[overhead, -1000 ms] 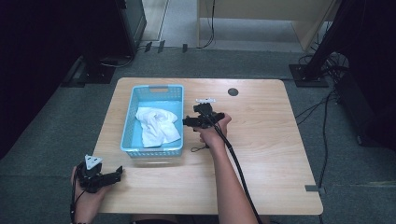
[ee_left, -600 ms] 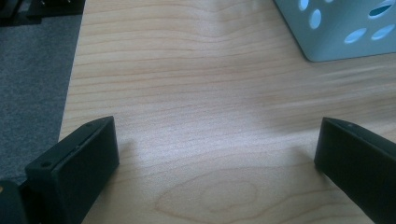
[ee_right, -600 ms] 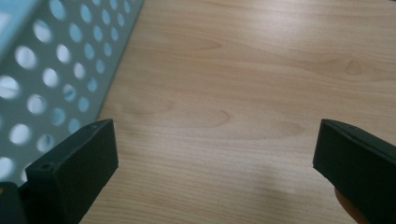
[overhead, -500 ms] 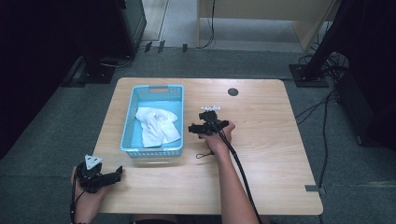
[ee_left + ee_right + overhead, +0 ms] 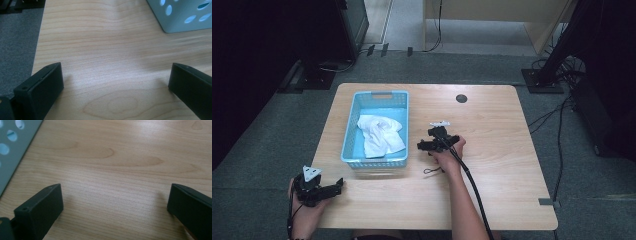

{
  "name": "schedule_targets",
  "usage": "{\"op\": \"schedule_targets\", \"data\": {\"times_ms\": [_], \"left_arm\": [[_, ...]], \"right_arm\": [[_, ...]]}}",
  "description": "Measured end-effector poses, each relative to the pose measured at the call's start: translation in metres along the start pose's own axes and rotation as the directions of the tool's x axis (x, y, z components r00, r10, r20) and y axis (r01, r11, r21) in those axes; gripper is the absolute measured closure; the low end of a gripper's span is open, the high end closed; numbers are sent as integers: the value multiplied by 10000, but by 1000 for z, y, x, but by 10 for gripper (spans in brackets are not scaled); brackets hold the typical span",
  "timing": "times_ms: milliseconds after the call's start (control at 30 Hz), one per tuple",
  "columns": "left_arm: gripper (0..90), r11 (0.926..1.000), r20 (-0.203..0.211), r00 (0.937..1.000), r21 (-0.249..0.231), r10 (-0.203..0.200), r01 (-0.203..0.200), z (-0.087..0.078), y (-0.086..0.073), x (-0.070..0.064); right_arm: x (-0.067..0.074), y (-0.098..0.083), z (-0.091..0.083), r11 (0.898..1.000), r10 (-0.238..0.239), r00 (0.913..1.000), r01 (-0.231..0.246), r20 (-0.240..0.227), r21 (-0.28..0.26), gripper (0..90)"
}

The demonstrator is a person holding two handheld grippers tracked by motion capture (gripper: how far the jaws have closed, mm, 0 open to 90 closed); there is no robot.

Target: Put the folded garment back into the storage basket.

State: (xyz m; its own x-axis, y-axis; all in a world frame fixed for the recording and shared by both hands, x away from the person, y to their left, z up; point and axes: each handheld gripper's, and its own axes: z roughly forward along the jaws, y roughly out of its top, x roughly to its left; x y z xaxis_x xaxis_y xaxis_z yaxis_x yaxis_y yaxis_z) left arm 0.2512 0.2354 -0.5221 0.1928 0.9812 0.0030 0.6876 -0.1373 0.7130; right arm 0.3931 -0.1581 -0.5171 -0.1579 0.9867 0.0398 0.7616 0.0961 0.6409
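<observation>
1. The white cloth point(image 5: 379, 134) lies inside the blue basket point(image 5: 377, 159), so I judge that the placing step is done and the work is at its end or between two steps.

2. The right gripper point(image 5: 428, 145) rests low over the desk point(image 5: 492, 130), just beside the right wall of the basket and apart from the cloth. In the right gripper view its jaws stand wide apart with only bare wood between them, and the perforated basket wall point(image 5: 12, 152) shows at the upper left.

3. The left gripper point(image 5: 332, 186) is at the near left corner of the desk, well apart from the basket. In the left gripper view its jaws are also spread wide and hold nothing; one corner of the basket point(image 5: 182, 17) shows at the upper right.

4. If more must be done with the cloth, the next move calls for lifting the right gripper over the basket rim, bringing it down on a raised fold and closing the jaws there. If not, both hands need only to rest.

5. The cloth is white, soft and crumpled, with several folds. It covers the middle and the near part of the basket floor, and the far part of the floor is bare. It seems to stay fully within the walls.

6. A small dark cord loop point(image 5: 432, 171) lies on the desk near the right forearm; I cannot tell what it is.
</observation>
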Motion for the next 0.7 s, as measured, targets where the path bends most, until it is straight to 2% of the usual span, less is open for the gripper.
{"op": "schedule_targets", "data": {"times_ms": [133, 333, 700], "left_arm": [[0, 10000, 2, 10000, -10, 0, 0, 0, 0, 0], [0, 10000, 1, 10000, -12, -2, 2, 0, 0, 0], [0, 10000, 2, 10000, -15, -1, 1, 0, 0, 0]], "right_arm": [[-1, -7, 0, 9988, -189, 9998, 194, 119, -456, 1], [-2, -16, -2, 9937, -123, 9998, 141, 168, -1113, 2], [-6, -22, -7, 9939, -81, 9998, 103, 205, -1102, 2]]}}
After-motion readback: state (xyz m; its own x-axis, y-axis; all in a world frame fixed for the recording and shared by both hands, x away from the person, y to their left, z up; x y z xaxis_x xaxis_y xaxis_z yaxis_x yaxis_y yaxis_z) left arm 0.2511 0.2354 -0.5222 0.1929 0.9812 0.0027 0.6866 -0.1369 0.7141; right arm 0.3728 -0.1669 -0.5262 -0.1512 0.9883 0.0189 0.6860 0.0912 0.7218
